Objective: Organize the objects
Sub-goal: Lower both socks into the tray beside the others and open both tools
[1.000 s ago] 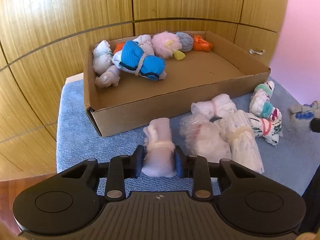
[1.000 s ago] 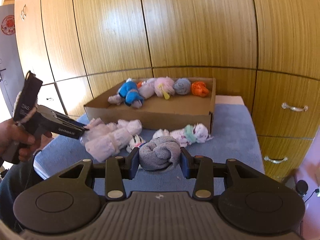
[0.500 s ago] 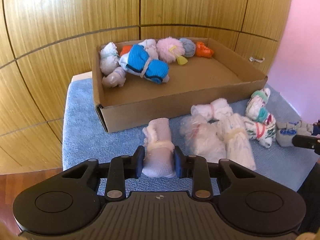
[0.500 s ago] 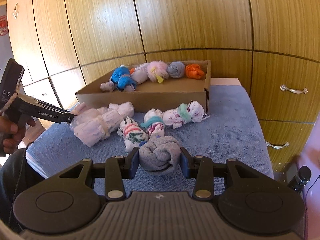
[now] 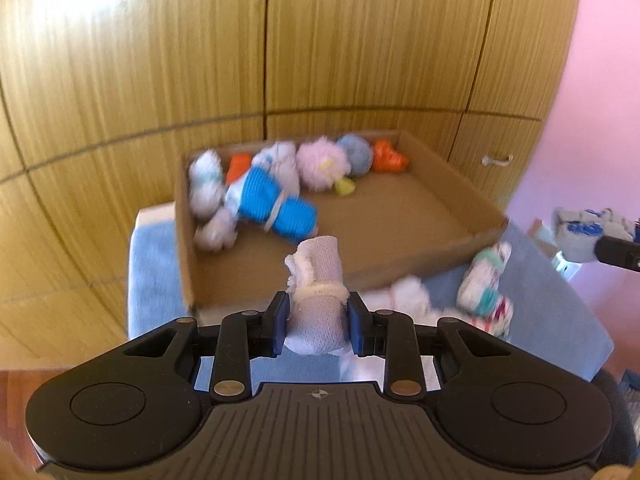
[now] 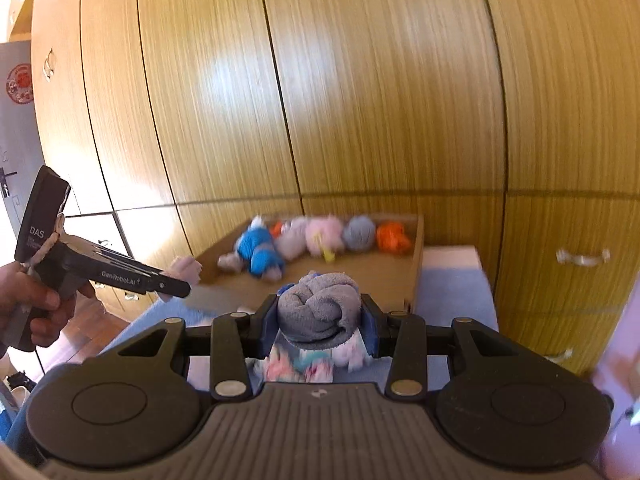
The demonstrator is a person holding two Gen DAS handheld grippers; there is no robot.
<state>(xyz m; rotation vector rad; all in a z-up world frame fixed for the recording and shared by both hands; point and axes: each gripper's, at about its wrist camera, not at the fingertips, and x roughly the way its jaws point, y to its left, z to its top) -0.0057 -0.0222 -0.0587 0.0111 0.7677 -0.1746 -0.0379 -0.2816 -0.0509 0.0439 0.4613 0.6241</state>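
With the left hand-held gripper (image 5: 317, 322) clamped on a pale sock roll (image 5: 316, 304) and the right hand-held gripper (image 6: 319, 320) on a grey one (image 6: 318, 312) (both aloft), either soft bundle could slip short of the cardboard box (image 5: 432, 258) beyond.

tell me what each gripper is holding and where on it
The left gripper clamps a pale rolled sock by its lower sides, below the band. The right gripper clamps a grey rolled sock across its sides.

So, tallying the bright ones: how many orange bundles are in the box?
2, both along the back wall: one near the left end behind the blue roll, one at the right end. Others may be hidden.
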